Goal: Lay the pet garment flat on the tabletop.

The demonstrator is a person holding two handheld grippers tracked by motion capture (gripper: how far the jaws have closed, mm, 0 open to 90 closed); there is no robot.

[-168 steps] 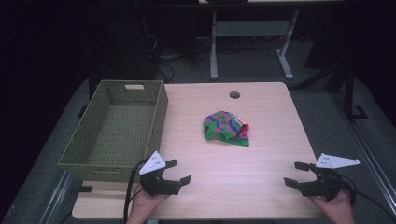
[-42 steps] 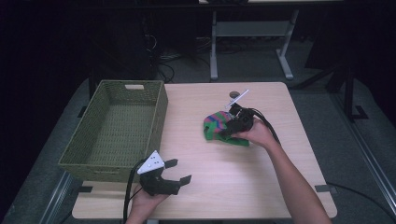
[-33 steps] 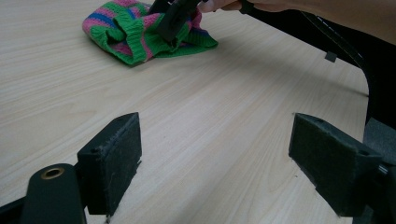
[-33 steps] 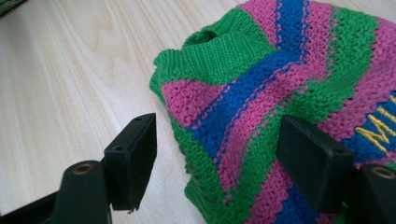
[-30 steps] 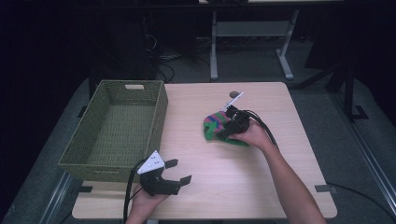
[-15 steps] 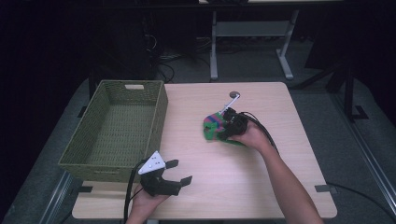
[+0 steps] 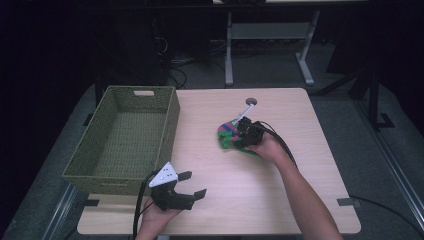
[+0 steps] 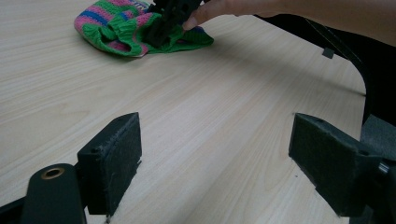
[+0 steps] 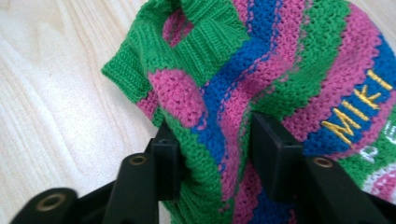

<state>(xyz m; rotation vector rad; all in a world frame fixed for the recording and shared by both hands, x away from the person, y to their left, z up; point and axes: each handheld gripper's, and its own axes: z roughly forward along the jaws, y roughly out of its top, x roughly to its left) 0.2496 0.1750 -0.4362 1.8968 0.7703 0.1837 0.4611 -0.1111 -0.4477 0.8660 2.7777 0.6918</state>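
Pale wooden table (image 7: 280, 200) seen from above, dark room behind. Near the middle, slightly right and far: a crumpled knitted garment (image 7: 227, 138), striped green, pink and blue, lying flat on the table. In the right gripper view, yellow stitched letters "MIKI" on one blue stripe.

Right tongs (image 7: 241, 136) pressed down into the garment's right side, held by a hand reaching in from the lower right, forearm stretched across the table. Jaws just been closing, now pinching a raised fold of the knit (image 9: 219, 140) between both black pads, wool bunched up in the gap. Five or so seconds earlier, these tongs rested at the near right edge of the table, garment untouched; about a second ago, already at the garment with jaws wider apart.

Left tongs (image 7: 192, 185) at the near left edge of the table, jaws spread wide with nothing between them, bare wood showing in the gap in the left gripper view (image 8: 215, 172). Same spot as in every earlier frame.

Woven green basket (image 7: 172, 117) at the far left of the table, well apart from the garment, unmoved.
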